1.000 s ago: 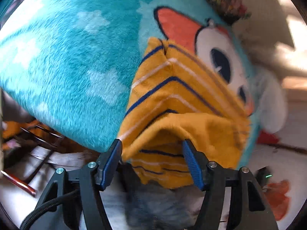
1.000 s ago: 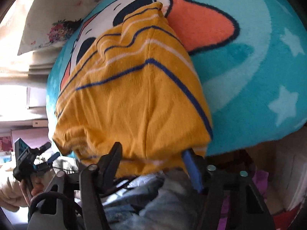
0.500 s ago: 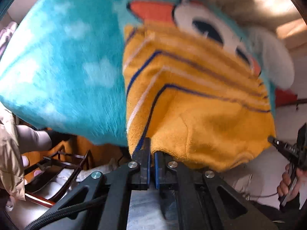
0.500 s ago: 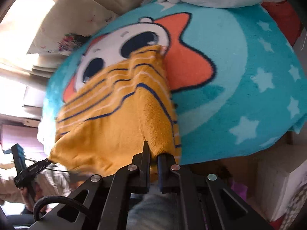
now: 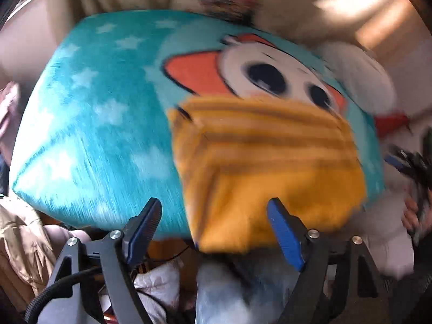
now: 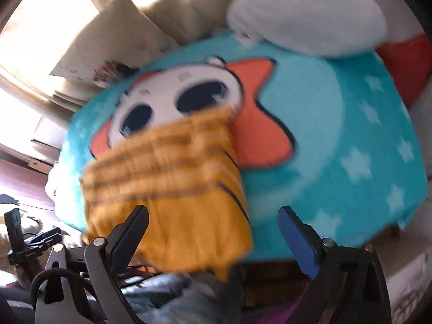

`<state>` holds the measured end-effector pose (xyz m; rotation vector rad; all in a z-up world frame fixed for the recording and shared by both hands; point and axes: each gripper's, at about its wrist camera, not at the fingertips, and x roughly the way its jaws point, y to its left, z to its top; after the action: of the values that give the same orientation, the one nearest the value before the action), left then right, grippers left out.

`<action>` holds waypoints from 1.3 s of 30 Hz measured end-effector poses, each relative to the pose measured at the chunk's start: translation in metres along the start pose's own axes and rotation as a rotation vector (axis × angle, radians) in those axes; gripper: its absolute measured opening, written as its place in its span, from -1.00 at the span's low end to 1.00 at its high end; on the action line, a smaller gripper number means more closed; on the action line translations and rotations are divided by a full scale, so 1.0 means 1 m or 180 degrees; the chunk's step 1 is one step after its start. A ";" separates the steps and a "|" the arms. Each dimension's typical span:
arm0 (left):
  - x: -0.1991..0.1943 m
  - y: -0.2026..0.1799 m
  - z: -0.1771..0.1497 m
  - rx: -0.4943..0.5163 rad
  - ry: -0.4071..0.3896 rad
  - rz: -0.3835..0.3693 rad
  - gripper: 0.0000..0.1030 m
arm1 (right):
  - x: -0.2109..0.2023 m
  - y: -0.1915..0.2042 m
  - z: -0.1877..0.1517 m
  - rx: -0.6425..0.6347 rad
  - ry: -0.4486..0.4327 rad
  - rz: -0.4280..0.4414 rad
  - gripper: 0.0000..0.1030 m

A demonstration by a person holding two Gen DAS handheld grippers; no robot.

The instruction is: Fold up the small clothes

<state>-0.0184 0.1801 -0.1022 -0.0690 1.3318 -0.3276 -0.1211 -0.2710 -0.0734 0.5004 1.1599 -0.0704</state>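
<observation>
On the turquoise star-print cushion (image 5: 89,124) lies the yellow striped garment (image 5: 264,167), folded into a compact block, blurred in both views. Its near hem hangs slightly past the cushion's front edge; its far edge sits just under the eyes of the cartoon face (image 6: 175,100) printed on the plush. Stripes run side to side across the cloth, and the long axis appears to run from near edge to far edge, though blur makes this uncertain. Left gripper (image 5: 216,221) hovers above the near edge, jaws spread wide and just opened, nothing between the pads; its right pad overlaps the hem in view, contact not clear. Right gripper (image 6: 213,226) likewise stands wide, jaws just opened, with the garment's right corner showing in the gap but not clamped. White pillow (image 6: 307,16) rests at the cushion's far side. No containers visible. Denim cloth (image 6: 172,291) shows below the cushion's front edge.
</observation>
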 end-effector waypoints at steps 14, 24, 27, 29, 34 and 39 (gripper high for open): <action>0.118 0.026 0.079 -0.0683 0.0275 -0.0190 0.40 | 0.156 -0.019 0.076 0.0197 0.0765 0.0230 0.46; 0.122 0.011 0.088 -0.0756 0.0242 -0.0215 -0.29 | 0.159 -0.012 0.078 0.0230 0.0645 -0.0019 -0.10; 0.113 0.002 0.088 -0.0701 0.0189 -0.0186 -0.67 | 0.161 -0.001 0.075 0.0066 0.0753 -0.0006 -0.57; 0.097 0.004 0.085 -0.0758 0.0105 -0.0283 -0.71 | 0.153 0.006 0.075 -0.0076 0.0734 -0.0136 -0.67; 0.041 0.007 0.097 -0.0752 -0.0284 -0.0404 -0.74 | 0.108 0.009 0.089 -0.0041 0.0416 0.0034 -0.75; 0.000 0.009 0.139 -0.0717 -0.0588 -0.0470 -0.74 | 0.079 0.028 0.121 -0.0134 0.0082 0.0182 -0.76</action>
<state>0.1174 0.1697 -0.0711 -0.3797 1.1780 -0.2873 0.0239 -0.2803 -0.0976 0.4980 1.1692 0.0098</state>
